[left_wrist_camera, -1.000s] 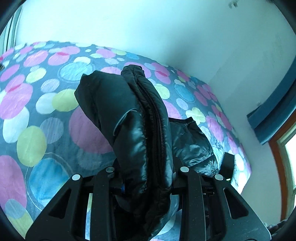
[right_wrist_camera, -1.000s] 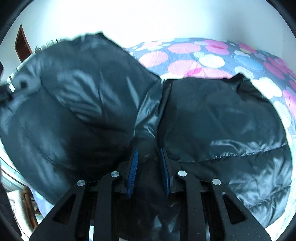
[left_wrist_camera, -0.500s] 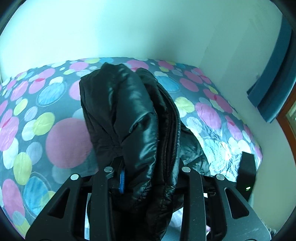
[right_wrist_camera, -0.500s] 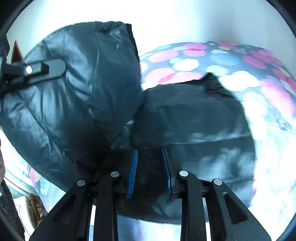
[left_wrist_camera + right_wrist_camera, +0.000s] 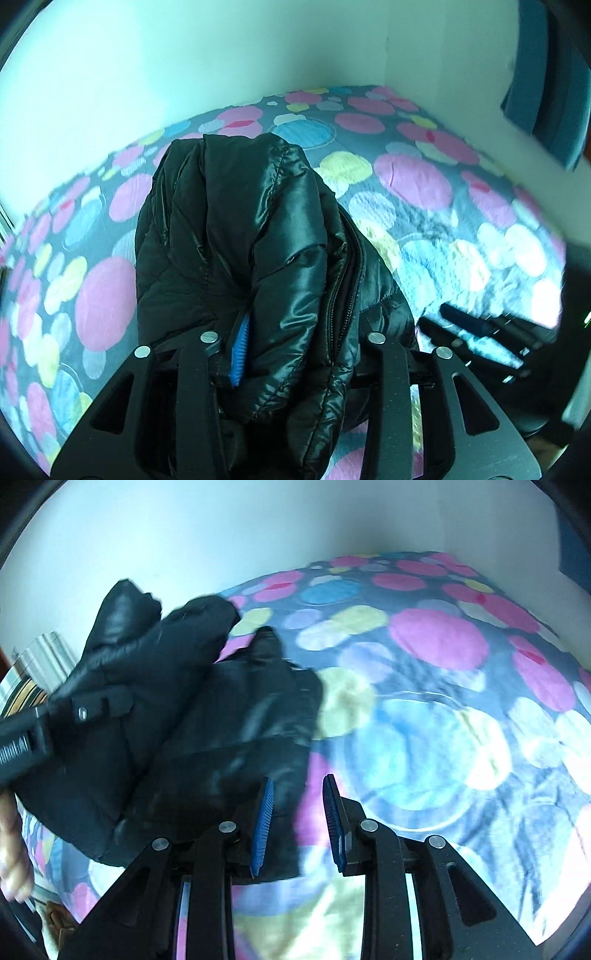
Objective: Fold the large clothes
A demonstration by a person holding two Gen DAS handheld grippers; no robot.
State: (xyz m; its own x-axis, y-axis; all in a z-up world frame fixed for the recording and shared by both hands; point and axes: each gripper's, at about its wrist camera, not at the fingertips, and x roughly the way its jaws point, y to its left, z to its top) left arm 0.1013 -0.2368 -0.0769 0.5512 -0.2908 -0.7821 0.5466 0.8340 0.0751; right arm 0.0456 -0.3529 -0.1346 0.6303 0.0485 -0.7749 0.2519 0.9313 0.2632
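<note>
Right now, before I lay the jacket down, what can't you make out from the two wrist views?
- Left wrist view: the left gripper has just been opening its jaws with the black puffer jacket bunched between them; the jacket hides one pad.
- Right wrist view: motion blur; whether the jacket's edge sits between the pads of the right gripper is unclear.
- Both views: sleeves and hem, buried in folds.

Both grippers blk plastic w/ silver screws; fingers w/ ribbed blue pads.
</note>
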